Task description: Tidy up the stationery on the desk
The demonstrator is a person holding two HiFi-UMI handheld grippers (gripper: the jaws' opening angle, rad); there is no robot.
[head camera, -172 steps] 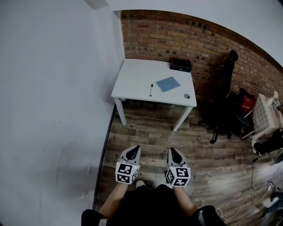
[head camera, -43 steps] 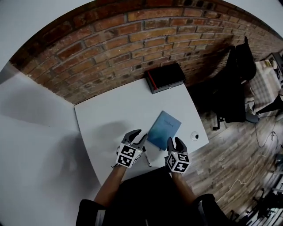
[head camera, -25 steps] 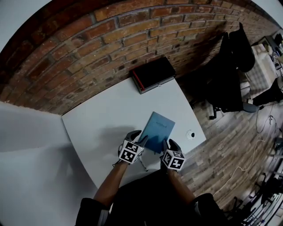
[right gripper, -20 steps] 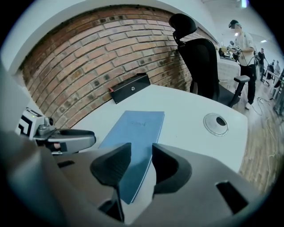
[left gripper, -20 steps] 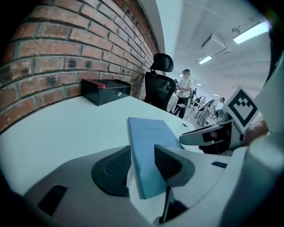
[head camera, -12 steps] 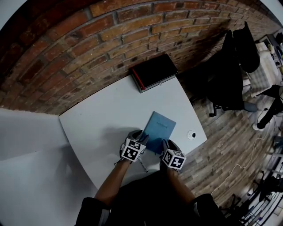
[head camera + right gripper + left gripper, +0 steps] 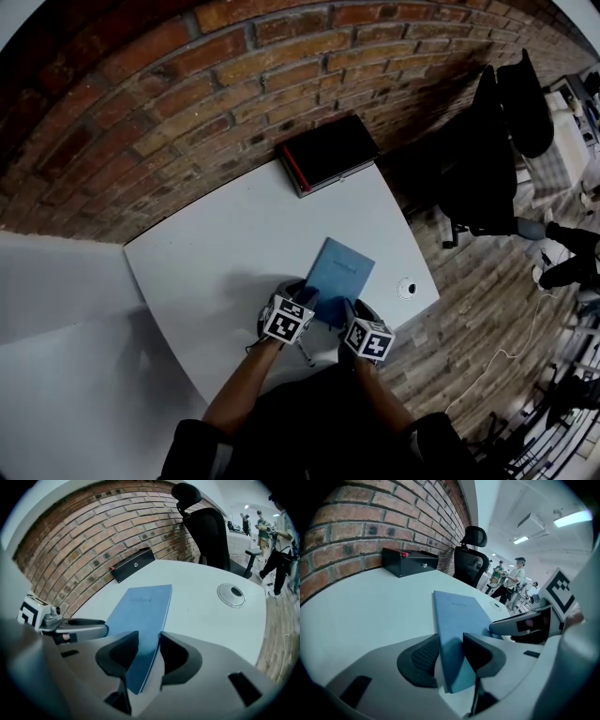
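Note:
A blue notebook point(image 7: 339, 277) lies on the white desk point(image 7: 216, 281), its near end lifted a little. My left gripper point(image 7: 305, 300) is shut on the notebook's near left corner; in the left gripper view the notebook point(image 7: 459, 616) is pinched between the pads of that gripper point(image 7: 450, 651). My right gripper point(image 7: 349, 309) is shut on the near right corner, and the cover point(image 7: 140, 611) runs out from the right gripper point(image 7: 147, 651). A black pen point(image 7: 305, 356) pokes out under my left gripper, mostly hidden.
A black box with a red edge point(image 7: 328, 153) stands at the desk's back by the brick wall. A small round disc point(image 7: 407, 288) lies near the right edge. A black office chair point(image 7: 487, 159) stands to the right. People stand far off.
I have come up to the desk. Over the last second both grippers closed in on the notebook's near end; the left one slid right onto its corner and shut.

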